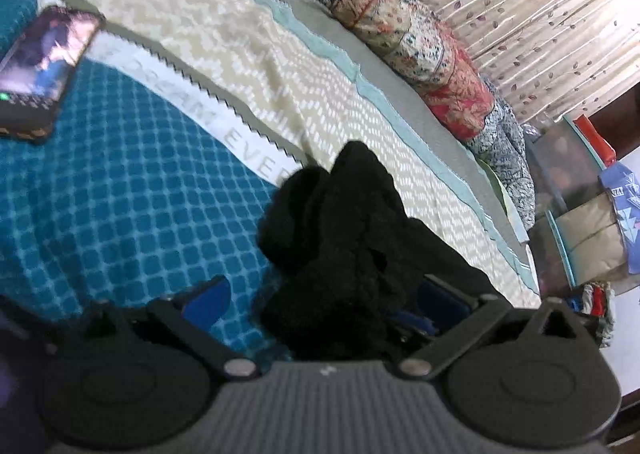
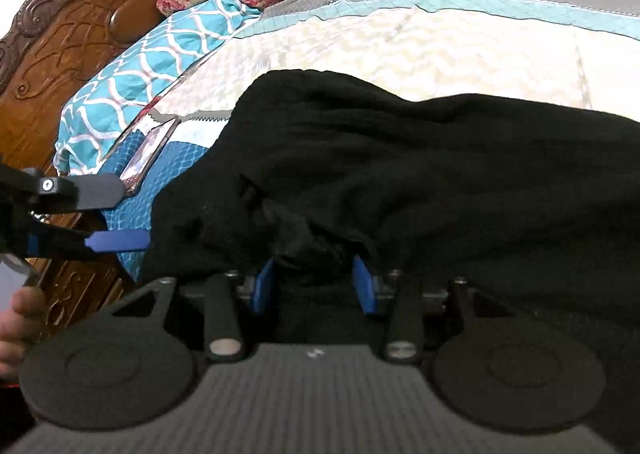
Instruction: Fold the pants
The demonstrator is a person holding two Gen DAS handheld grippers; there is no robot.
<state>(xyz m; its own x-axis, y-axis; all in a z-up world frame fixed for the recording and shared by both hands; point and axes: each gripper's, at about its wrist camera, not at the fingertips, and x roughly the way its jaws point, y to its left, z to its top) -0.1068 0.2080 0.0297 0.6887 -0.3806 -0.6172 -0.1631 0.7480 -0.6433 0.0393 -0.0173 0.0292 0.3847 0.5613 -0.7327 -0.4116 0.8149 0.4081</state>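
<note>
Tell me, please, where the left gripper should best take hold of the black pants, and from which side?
Grip the bunched fold of the black pants that already lies between the open jaws of the left gripper. Come straight ahead from the near side. The cloth is heaped thick there, standing above the blue checked blanket, so probably it catches easily.

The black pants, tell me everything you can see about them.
The black pants are soft, fuzzy fabric, bunched and crumpled rather than flat, lying on the patterned bedspread. The right gripper pinches a fold between its blue pads. The left gripper stands wide open around another bunch, not pressing it.
</note>
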